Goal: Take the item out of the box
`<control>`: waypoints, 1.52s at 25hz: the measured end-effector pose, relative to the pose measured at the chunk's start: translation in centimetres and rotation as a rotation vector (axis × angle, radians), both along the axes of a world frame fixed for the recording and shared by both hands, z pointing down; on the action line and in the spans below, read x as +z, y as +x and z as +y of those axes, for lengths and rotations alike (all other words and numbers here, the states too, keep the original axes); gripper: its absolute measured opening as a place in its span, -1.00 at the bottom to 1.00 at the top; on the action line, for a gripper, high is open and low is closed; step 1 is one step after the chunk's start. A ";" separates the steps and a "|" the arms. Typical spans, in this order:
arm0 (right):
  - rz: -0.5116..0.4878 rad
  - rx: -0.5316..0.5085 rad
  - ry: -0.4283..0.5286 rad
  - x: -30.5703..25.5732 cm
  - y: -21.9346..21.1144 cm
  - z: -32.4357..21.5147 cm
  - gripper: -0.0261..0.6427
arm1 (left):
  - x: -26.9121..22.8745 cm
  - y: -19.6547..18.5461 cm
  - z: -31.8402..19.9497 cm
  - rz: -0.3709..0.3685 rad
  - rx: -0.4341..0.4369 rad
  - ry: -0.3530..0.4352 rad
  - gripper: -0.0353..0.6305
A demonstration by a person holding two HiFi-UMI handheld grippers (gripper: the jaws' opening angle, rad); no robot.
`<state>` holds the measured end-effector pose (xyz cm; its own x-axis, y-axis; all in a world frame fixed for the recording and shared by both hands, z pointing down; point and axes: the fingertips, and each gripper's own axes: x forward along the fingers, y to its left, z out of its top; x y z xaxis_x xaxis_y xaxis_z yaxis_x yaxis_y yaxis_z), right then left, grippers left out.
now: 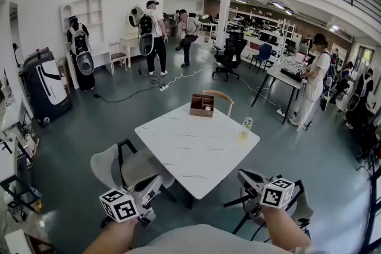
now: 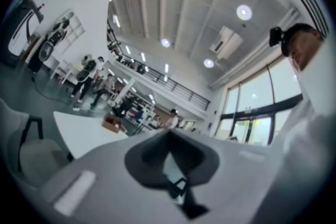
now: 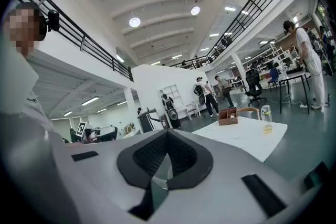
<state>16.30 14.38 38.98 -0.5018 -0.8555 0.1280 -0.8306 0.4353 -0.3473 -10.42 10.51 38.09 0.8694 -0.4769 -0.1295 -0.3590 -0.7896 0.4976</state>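
Approach step, nothing picked yet. Left claw (image 1: pixel 156 179) and right claw (image 1: pixel 242 175) are both closed and empty, held low by the body, short of the tabletop's (image 1: pixel 196 154) near corner. The box (image 1: pixel 202 105) sits at the far edge, open top, with a small pale item (image 1: pixel 208 108) inside, well apart from both claws. Next, I reckon: close in, reach a claw across, open it above the box, then drop onto the item.
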 end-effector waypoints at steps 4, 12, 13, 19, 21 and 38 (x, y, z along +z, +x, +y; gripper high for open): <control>-0.004 -0.009 -0.005 0.0 0.0 0.3 -0.90 | 0.0 0.0 0.5 0.004 -0.003 -0.006 -0.90; -0.008 -0.023 -0.008 0.2 0.5 0.0 -0.90 | 0.2 0.7 0.4 0.002 -0.009 -0.015 -0.90; -0.017 -0.026 -0.008 0.2 0.7 -0.1 -0.90 | 0.2 0.8 0.5 0.000 -0.009 -0.015 -0.90; -0.068 -0.034 -0.020 0.1 2.3 0.0 -0.90 | 0.1 2.3 0.9 -0.007 -0.016 -0.014 -0.90; -0.067 -0.038 -0.019 0.2 3.1 0.3 -0.90 | 0.0 3.1 1.1 -0.009 -0.019 -0.010 -0.90; -0.101 -0.110 -0.014 1.0 10.6 3.1 -0.90 | -0.1 11.1 4.1 -0.012 -0.073 -0.022 -0.90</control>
<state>26.91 17.49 40.02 -0.6029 -0.7934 0.0838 -0.7390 0.5158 -0.4333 0.66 14.65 37.98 0.8335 -0.5419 -0.1076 -0.4217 -0.7498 0.5099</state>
